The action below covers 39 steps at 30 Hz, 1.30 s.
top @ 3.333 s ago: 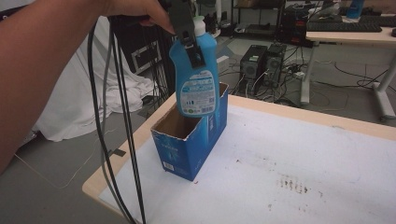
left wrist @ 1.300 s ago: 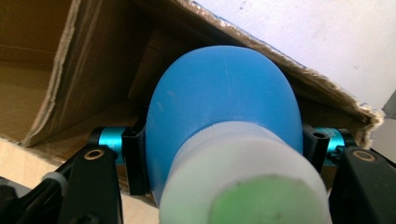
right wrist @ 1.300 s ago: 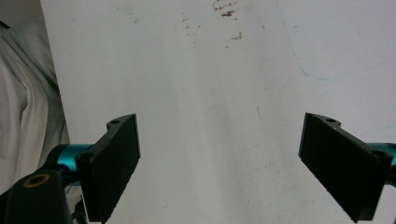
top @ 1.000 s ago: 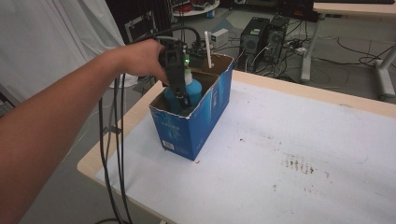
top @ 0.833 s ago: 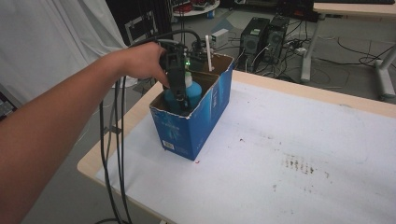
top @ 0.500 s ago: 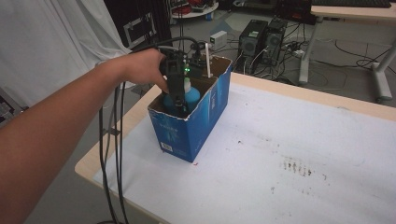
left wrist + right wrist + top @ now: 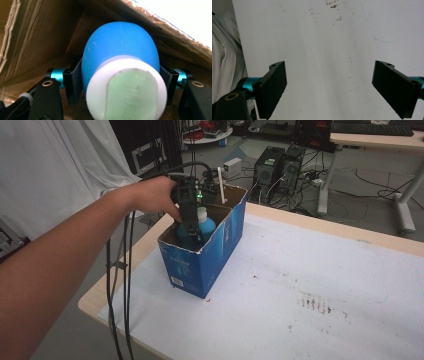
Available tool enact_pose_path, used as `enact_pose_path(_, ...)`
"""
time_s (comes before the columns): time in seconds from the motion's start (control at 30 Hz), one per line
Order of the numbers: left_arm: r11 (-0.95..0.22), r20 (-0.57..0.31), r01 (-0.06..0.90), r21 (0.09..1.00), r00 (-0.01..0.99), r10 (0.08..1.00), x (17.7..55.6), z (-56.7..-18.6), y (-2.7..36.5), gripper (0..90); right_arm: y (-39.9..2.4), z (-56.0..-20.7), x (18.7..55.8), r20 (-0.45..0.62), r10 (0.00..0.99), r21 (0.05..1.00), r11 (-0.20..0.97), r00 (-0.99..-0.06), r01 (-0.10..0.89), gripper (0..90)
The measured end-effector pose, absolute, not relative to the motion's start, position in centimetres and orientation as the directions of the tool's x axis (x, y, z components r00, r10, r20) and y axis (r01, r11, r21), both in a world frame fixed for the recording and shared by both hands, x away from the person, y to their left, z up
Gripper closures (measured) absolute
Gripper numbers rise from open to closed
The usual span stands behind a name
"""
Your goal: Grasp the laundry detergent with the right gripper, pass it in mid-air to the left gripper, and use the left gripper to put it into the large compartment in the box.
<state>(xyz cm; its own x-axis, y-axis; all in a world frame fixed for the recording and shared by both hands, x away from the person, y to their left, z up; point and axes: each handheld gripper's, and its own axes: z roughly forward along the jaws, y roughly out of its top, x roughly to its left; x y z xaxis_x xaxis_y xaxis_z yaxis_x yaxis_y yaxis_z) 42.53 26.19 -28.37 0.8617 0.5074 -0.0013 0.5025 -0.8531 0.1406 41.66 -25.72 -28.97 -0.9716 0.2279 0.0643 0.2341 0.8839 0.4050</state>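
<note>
With the bottle (image 7: pixel 120 65) standing inside the box (image 7: pixel 192 265), my left jaws have just begun opening but still press its neck, right jaws spread empty over the desk (image 7: pixel 324 37); next, release fully and lift straight out.

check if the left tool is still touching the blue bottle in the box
Touching. In the left gripper view both black pads of the left tool sit flush against the sides of the blue bottle, though its jaws have just been opening slightly.

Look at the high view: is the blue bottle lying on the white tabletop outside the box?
No. The blue bottle stands inside the blue cardboard box, with the left claw around it.
</note>
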Motion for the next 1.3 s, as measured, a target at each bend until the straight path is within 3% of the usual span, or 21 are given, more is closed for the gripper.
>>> enact_pose_path(0.33, -0.824, 0.005, 0.528, 0.206, 0.842, 0.54, 42.0, -26.8, 26.8, 28.7, -25.6, -28.8, 41.4, 0.059, 0.229, 0.403, 0.885, -0.972, 0.233, 12.2)
enact_pose_path(0.7, -0.799, 0.013, 0.536, 0.275, 0.828, 0.56, 41.4, -23.4, 26.9, 28.7, -25.7, -28.6, 41.1, 0.055, 0.23, 0.411, 0.882, -0.972, 0.232, 12.2)
enact_pose_path(0.83, -0.799, 0.024, 0.528, 0.288, 0.83, 0.557, 41.3, -22.4, 26.3, 27.7, -25.6, -28.5, 41.0, 0.054, 0.234, 0.416, 0.879, -0.971, 0.234, 12.2)
enact_pose_path(0.87, -0.8, 0.03, 0.527, 0.288, 0.83, 0.558, 41.3, -22.1, 26.1, 23.8, -25.6, -28.4, 41.0, 0.053, 0.233, 0.418, 0.878, -0.971, 0.234, 12.2)
enact_pose_path(1.3, -0.83, 0.081, 0.438, 0.345, 0.867, 0.491, 40.6, -19.3, 23.0, 23.5, -25.8, -28.2, 40.9, 0.051, 0.236, 0.426, 0.874, -0.971, 0.235, 12.1)
